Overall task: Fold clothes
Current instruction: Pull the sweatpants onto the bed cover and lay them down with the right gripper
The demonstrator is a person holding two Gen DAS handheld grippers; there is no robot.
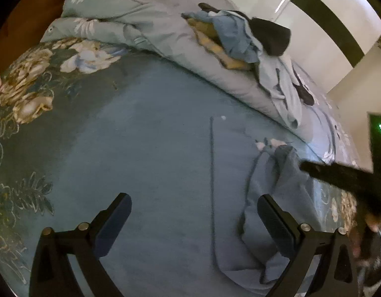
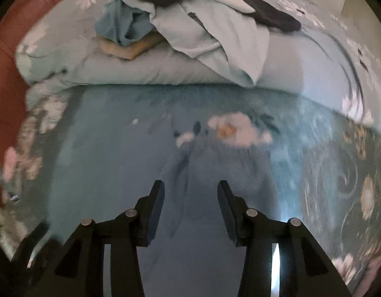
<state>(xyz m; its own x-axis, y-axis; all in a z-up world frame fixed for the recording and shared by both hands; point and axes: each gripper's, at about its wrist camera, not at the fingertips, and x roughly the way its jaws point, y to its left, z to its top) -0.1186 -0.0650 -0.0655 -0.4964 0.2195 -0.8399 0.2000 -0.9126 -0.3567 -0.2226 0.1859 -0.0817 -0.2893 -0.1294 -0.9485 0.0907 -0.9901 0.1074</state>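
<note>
1. Looking down my left gripper (image 1: 194,219), the jaws are spread wide and grasping nothing, only flat blue fabric between them

2. That fabric is the blue garment (image 1: 165,163), laid out on the bed (image 1: 24,94) right under me, with a dark seam line running down its middle

3. Its right part is bunched into a rumpled fold (image 1: 272,198) just beside my right-hand finger; that lump wants smoothing before any fold goes over it

4. My right gripper (image 2: 190,210) has its jaws parted and released, pads clear of the cloth, nothing pinched; in the left view one dark finger of it pokes in from the right edge

5. The waiting pile of clothes (image 2: 180,22) sits well apart at the back on the rolled quilt (image 2: 91,71): light blue, darker blue, something black, a yellowish piece underneath

6. My reading: I'm between grips, setting up the next fold on this blue piece

7. To do it well, I'd come down low on an edge, pinch one layer only, and match both hands before lifting so the fold lands square

8. The risk is catching the bedsheet along with the garment, since both are blue and lie flat together
</note>
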